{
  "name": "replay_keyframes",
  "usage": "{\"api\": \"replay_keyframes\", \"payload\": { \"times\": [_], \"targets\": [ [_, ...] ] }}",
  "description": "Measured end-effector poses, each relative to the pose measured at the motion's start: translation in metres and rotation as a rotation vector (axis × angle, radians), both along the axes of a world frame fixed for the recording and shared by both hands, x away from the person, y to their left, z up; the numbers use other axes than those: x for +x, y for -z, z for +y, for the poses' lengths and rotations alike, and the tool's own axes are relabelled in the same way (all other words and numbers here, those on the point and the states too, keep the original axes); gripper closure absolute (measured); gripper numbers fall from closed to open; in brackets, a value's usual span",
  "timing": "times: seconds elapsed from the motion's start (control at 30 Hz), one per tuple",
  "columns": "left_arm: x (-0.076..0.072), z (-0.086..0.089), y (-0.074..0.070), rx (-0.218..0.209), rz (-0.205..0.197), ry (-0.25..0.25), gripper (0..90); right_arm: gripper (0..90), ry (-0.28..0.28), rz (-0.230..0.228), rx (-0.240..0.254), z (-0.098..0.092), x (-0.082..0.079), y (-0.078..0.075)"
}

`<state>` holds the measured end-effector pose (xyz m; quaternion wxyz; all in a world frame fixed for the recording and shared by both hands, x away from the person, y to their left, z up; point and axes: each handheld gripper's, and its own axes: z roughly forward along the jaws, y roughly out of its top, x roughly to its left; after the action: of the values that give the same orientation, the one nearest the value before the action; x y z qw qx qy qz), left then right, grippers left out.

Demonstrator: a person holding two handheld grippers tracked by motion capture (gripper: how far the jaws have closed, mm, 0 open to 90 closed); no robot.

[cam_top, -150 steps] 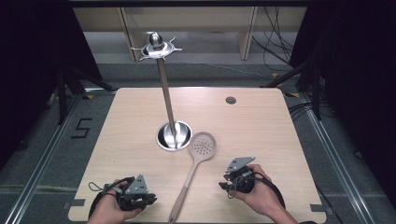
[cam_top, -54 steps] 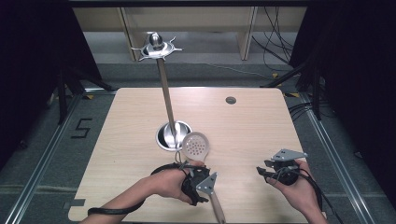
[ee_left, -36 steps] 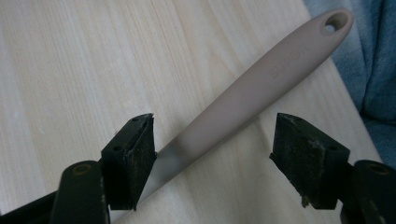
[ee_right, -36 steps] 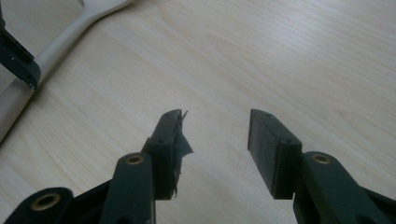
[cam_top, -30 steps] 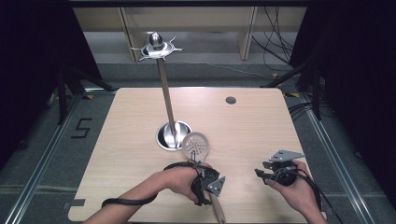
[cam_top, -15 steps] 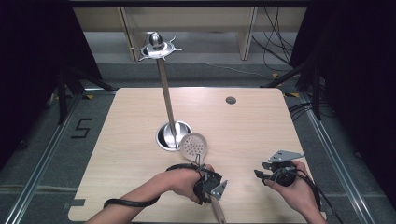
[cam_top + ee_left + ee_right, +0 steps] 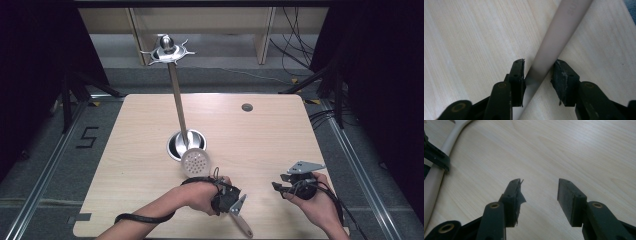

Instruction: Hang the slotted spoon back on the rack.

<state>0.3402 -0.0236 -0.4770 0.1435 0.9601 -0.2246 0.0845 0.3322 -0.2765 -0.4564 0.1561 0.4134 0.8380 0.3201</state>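
- On the wooden table from above, the left gripper straddles a skimmer spoon beside a metal stand; the right gripper hovers apart, holding nothing
- Left gripper view: jaws, just closing, press the handle unevenly; it may twist or slip on lifting
- Right gripper view: jaws spread over bare wood

The table is pale wood with fine straight grain, and a small dark grey disc sits at its far right. The skimmer has a cream handle and a whitish round head dotted with small holes. The stand is shiny silver metal, base and top alike. Both the left gripper and the right gripper are black with brass-coloured rivets. The floor around is grey, marked with a black "5" at left.
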Motion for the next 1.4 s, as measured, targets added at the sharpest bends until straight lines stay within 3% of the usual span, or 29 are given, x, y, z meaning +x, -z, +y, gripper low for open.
{"api": "replay_keyframes", "payload": {
  "times": [0.2,0.27,0.3,0.33,0.4,0.43,0.47,0.5,0.53,0.57,0.63,0.67,0.77,0.8,0.83,0.87,0.9,0.93,0.97,1.0,1.07,1.1,1.13,1.17,1.2,1.27,1.33,1.37,1.4],
  "targets": [
    [0.006,0.004,-0.001,-0.003,-0.012,-0.051,73.1,54.1,0.0,0.002,0.0,0.0,0.0,0.0],
    [0.008,0.007,0.0,-0.018,0.011,-0.103,73.8,54.1,0.001,-0.002,0.003,0.001,0.0,0.0],
    [0.01,0.009,-0.002,0.004,0.002,-0.097,73.8,54.1,0.002,-0.005,0.004,0.001,0.0,0.0],
    [0.009,0.01,0.0,-0.024,0.017,-0.131,73.9,54.1,0.011,0.007,0.008,0.001,-0.001,-0.001],
    [0.009,0.011,-0.002,-0.014,0.007,-0.137,73.9,54.1,0.012,0.004,0.009,0.001,-0.001,-0.002],
    [0.009,0.013,-0.003,-0.048,0.028,-0.178,74.0,54.1,0.017,0.002,0.012,0.0,-0.001,-0.002],
    [0.011,0.014,-0.006,-0.037,0.013,-0.17,74.0,54.1,0.019,0.001,0.008,0.0,-0.001,-0.002],
    [0.011,0.016,-0.006,-0.071,0.034,-0.204,74.0,54.1,0.025,0.002,0.013,0.0,-0.001,-0.003],
    [0.013,0.017,-0.01,-0.055,0.015,-0.197,74.1,54.1,0.036,0.006,0.026,0.0,-0.002,-0.003],
    [0.013,0.019,-0.01,-0.092,0.037,-0.23,74.1,54.1,0.034,0.003,0.02,0.0,-0.001,-0.004],
    [0.015,0.02,-0.014,-0.075,0.021,-0.221,74.1,54.1,0.033,-0.017,0.018,-0.002,-0.001,-0.003],
    [0.014,0.024,-0.016,-0.128,0.038,-0.264,74.1,54.1,0.052,-0.009,0.032,-0.002,-0.001,-0.005],
    [0.016,0.032,-0.026,-0.15,0.022,-0.276,74.1,53.7,0.065,-0.068,0.036,-0.006,0.001,-0.005],
    [0.016,0.032,-0.026,-0.15,0.022,-0.276,74.2,53.7,0.065,-0.068,0.036,-0.006,0.001,-0.005],
    [0.015,0.036,-0.027,-0.194,0.037,-0.307,74.2,53.5,0.096,-0.041,0.056,-0.005,-0.001,-0.006],
    [0.016,0.042,-0.033,-0.22,0.018,-0.32,74.2,53.3,0.114,-0.062,0.073,-0.008,0.0,-0.006],
    [0.017,0.046,-0.038,-0.219,0.005,-0.317,74.2,53.2,0.097,-0.081,0.059,-0.011,0.002,-0.006],
    [0.017,0.052,-0.042,-0.244,0.015,-0.332,74.2,53.1,0.1,-0.072,0.084,-0.011,0.002,-0.006],
    [0.018,0.055,-0.044,-0.249,0.012,-0.336,74.2,52.9,0.111,-0.077,0.071,-0.012,0.002,-0.006],
    [0.018,0.058,-0.046,-0.278,0.021,-0.358,74.2,52.8,0.134,-0.053,0.085,-0.01,0.0,-0.007],
    [0.018,0.062,-0.05,-0.274,0.018,-0.359,74.3,52.6,0.125,-0.061,0.075,-0.011,0.001,-0.007],
    [0.018,0.069,-0.054,-0.295,0.023,-0.378,74.3,52.6,0.13,-0.059,0.093,-0.009,0.0,-0.005],
    [0.018,0.072,-0.057,-0.305,0.018,-0.385,74.3,52.5,0.139,-0.026,0.1,-0.008,-0.001,-0.006],
    [0.018,0.075,-0.059,-0.313,0.021,-0.393,74.3,52.5,0.102,-0.056,0.098,-0.01,0.002,-0.005],
    [0.017,0.079,-0.061,-0.318,0.02,-0.401,74.3,52.5,0.119,-0.068,0.076,-0.01,0.001,-0.006],
    [0.016,0.086,-0.064,-0.346,0.026,-0.422,74.3,52.3,0.125,-0.047,0.09,-0.009,0.001,-0.006],
    [0.016,0.093,-0.067,-0.371,0.02,-0.438,74.3,52.1,0.104,-0.064,0.084,-0.01,0.002,-0.004],
    [0.015,0.096,-0.07,-0.38,0.022,-0.447,74.3,52.1,0.12,-0.038,0.095,-0.008,0.001,-0.005],
    [0.015,0.099,-0.072,-0.397,0.016,-0.457,74.3,52.1,0.115,-0.049,0.084,-0.009,0.001,-0.005]
  ]
}}
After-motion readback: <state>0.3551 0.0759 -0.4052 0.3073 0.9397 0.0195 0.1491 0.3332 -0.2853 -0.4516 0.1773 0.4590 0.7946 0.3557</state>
